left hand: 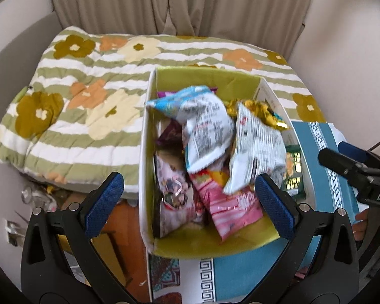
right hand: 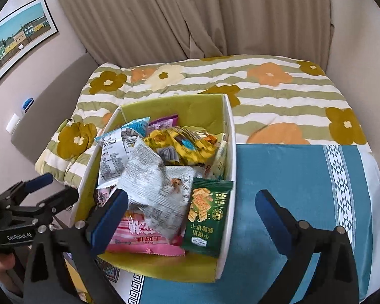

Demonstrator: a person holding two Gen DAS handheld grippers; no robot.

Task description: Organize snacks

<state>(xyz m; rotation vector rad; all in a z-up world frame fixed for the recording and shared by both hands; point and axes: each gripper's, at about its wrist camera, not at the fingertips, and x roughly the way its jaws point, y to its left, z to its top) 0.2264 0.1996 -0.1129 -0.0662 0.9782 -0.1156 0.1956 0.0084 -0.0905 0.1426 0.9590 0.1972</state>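
A white box with a green lining (left hand: 205, 247) (right hand: 229, 136) stands on a blue cloth and holds several snack packs. A white printed pack (left hand: 255, 147) (right hand: 152, 177) lies on top, tilted, beside a blue-and-white pack (left hand: 202, 124) (right hand: 116, 147). Pink packs (left hand: 230, 202) (right hand: 141, 240), a yellow pack (right hand: 182, 144) and a green cracker pack (right hand: 206, 215) lie among them. My left gripper (left hand: 188, 200) is open and empty above the box's near end. My right gripper (right hand: 191, 217) is open and empty, straddling the box's right wall above the green pack; it also shows in the left wrist view (left hand: 352, 162).
A flower-striped quilt (left hand: 83, 96) (right hand: 278, 88) covers the bed behind the box. The blue patterned cloth (right hand: 291, 190) spreads to the right of the box. Clutter and an orange surface (left hand: 124, 217) lie low at the left. Curtains (right hand: 190, 12) hang behind.
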